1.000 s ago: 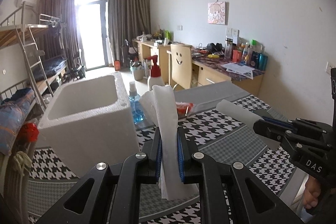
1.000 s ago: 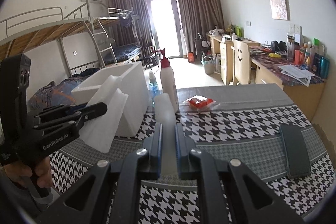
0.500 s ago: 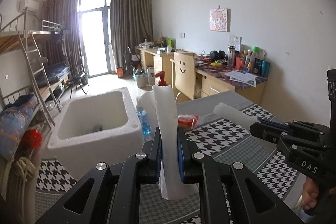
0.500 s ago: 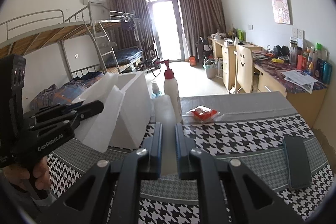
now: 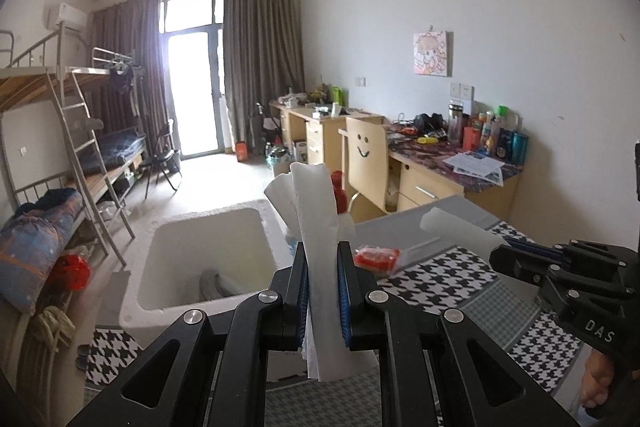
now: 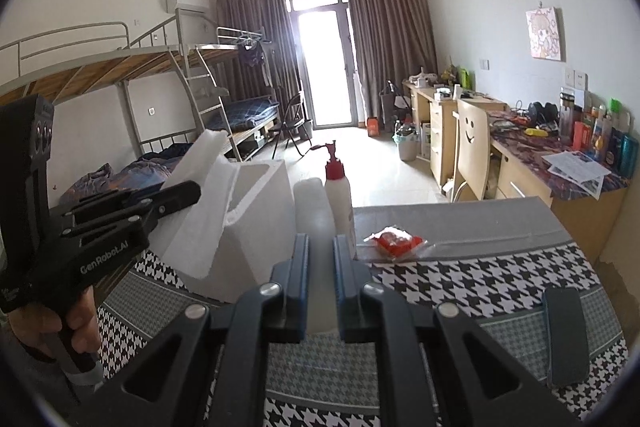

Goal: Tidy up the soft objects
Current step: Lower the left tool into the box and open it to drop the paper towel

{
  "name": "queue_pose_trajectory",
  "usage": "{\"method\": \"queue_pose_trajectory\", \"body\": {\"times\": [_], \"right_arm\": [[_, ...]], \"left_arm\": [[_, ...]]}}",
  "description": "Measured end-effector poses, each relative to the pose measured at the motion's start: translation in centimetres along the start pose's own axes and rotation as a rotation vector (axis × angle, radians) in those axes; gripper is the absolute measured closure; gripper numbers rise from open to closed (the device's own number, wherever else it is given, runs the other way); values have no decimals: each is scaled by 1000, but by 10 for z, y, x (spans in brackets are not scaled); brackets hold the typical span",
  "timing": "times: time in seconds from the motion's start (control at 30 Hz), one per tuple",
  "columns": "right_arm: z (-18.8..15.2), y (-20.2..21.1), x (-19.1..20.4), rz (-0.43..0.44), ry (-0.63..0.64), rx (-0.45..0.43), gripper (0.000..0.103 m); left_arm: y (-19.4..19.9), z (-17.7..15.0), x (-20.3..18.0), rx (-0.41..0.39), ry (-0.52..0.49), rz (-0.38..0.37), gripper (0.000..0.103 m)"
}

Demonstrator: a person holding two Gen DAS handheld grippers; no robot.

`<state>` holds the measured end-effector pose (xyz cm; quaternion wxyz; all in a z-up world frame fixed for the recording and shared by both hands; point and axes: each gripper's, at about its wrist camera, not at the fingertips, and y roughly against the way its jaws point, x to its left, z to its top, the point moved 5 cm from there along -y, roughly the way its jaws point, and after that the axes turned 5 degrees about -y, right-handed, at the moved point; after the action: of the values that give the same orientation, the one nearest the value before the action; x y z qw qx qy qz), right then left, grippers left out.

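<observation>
My left gripper [image 5: 322,267] is shut on a folded white soft sheet [image 5: 316,211] that stands up between its blue pads, just in front of an open white foam box [image 5: 208,251]. Something grey [image 5: 212,283] lies in the box's bottom. In the right wrist view my right gripper [image 6: 320,259] is shut on a second white soft piece [image 6: 314,203], held above the table beside the foam box [image 6: 260,219]. The left gripper [image 6: 192,191] shows there at the left with its sheet [image 6: 200,215]. The right gripper [image 5: 500,253] shows at the right of the left wrist view with its piece [image 5: 456,231].
A red packet [image 6: 396,241] and a red-topped pump bottle [image 6: 338,195] stand on the houndstooth tablecloth [image 6: 480,279] behind the box. A flat dark case [image 6: 564,335] lies at the table's right. A smiley chair [image 5: 366,155], desks and a bunk bed [image 6: 120,75] lie beyond.
Both grippers have risen with their white pieces still held. The left wrist view now looks down into the foam box, whose inside and grey content have come into sight.
</observation>
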<state>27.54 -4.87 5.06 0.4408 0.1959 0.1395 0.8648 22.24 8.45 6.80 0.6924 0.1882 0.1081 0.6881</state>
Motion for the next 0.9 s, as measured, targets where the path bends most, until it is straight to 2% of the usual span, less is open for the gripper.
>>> {"method": "queue_pose_trajectory", "body": {"times": [0.37, 0.9], "right_arm": [[19, -11, 12, 7, 35, -14, 89], [34, -23, 37, 66, 80, -9, 89]], "left_arm": [[-7, 14, 20, -12, 26, 31, 89], [-7, 21, 44, -26, 56, 104, 89]]}}
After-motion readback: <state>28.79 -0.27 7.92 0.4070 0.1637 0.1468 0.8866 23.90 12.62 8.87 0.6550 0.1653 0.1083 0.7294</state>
